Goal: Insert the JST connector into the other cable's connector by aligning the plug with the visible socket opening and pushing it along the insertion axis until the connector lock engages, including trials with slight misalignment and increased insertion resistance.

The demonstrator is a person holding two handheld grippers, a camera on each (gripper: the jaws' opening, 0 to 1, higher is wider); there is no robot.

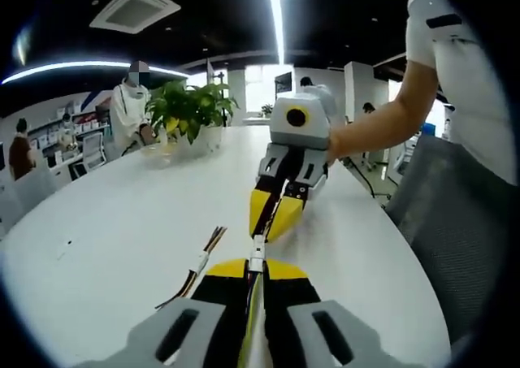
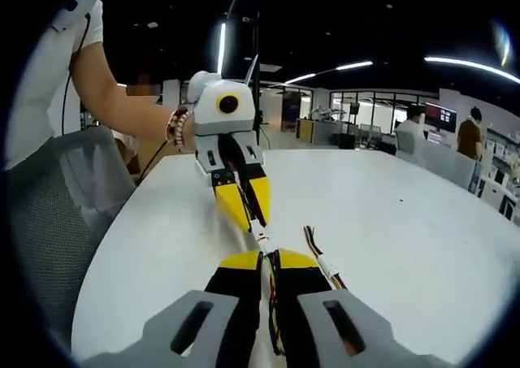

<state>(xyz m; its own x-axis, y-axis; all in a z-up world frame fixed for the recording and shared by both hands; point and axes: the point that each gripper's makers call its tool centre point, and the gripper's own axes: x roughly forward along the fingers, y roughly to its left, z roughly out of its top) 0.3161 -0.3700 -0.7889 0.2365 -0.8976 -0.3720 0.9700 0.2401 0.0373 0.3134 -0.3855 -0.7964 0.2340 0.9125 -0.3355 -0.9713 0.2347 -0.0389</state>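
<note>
Two grippers were seen meeting tip to tip above a smooth, glossy white table (image 1: 122,222), each with matte black jaws capped in yellow. In the left gripper view, the left gripper (image 1: 254,272) was pressed almost together on a thin cable, whose small white JST connector (image 1: 257,254) stood out just beyond the yellow tips. The long axis of the connector ran straight forward along the jaws, and it was pointed at the tips of the right gripper (image 1: 272,222), which came in from the far side with its yellow tips narrowed to a wedge.

In the right gripper view, the right gripper (image 2: 270,262) was closed on a bundle of fine multicoloured wires, and the connector (image 2: 261,242) was seen as a small pale rectangular block between the two sets of tips, lined up along the axis that joined them. The left gripper (image 2: 248,214) was held opposite, tilted down toward it. Whether plug and socket were fully seated could not be told.

One loose cable (image 1: 199,264) with thin dark and reddish wires and a white end piece lay flat on the table just beside the grippers. A leafy green potted plant (image 1: 188,108) stood farther back on the table, with a grey mesh chair (image 1: 455,222) at the table's edge.
</note>
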